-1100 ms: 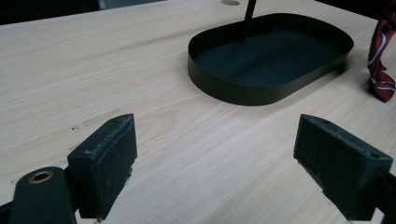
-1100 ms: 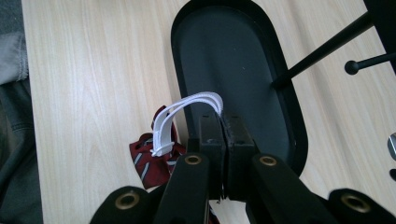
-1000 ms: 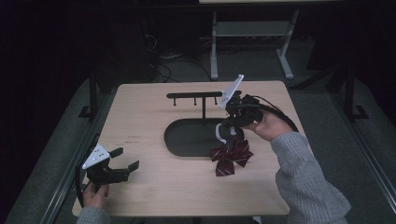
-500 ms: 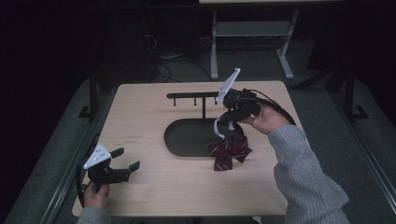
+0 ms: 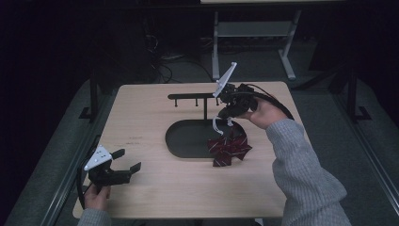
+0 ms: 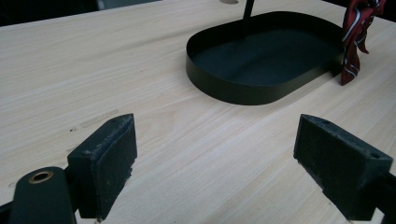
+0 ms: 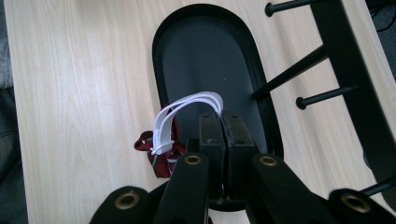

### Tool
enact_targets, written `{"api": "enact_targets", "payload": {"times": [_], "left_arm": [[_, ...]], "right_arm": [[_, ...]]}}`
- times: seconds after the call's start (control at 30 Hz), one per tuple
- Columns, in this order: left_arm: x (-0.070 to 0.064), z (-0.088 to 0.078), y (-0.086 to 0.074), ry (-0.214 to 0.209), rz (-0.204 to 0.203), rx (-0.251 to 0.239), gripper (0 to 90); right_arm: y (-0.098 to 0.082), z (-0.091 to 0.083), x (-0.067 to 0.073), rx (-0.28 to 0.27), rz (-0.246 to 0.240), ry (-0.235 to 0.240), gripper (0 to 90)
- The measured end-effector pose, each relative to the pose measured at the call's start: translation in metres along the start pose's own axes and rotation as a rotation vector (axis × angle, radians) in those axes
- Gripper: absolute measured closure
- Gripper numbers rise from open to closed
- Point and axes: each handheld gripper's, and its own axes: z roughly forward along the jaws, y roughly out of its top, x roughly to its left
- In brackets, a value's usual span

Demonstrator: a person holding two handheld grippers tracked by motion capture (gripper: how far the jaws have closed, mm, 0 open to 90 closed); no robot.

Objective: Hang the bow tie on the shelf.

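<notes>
Right hand-held gripper (image 7: 222,122) dangles bow tie (image 5: 229,149) lengthwise downward.

The high view was dim overall: the room around the worktop (image 5: 155,188) lay almost black, while the pale wood took soft, even light from above. Shadows there were faint and short. The black tray (image 5: 188,141) showed little detail inside. In the left gripper view the light was brighter and flat, and the near pads (image 6: 105,163) looked slightly soft. The right gripper view was sharp on the white band (image 7: 187,112), with its dark near parts underlit.
</notes>
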Motion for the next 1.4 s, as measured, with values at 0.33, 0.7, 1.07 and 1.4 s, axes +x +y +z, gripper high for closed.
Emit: {"api": "enact_targets", "payload": {"times": [0.33, 0.7, 1.07, 1.4], "left_arm": [[0.001, 0.000, 0.000, 0.004, -0.004, -0.006, 13.0], [0.002, 0.000, 0.000, 0.001, -0.002, -0.005, 13.0], [0.002, 0.000, 0.000, -0.001, -0.005, -0.006, 13.0], [0.001, 0.000, 0.000, -0.003, -0.008, -0.009, 13.0]], "right_arm": [[0.007, 0.000, -0.010, 0.014, 0.006, -0.007, 87.8], [0.013, 0.000, -0.022, 0.021, 0.024, -0.005, 87.8], [0.023, -0.001, -0.034, 0.024, 0.035, -0.013, 87.8], [0.028, 0.004, -0.045, 0.045, 0.052, -0.013, 87.8]]}}
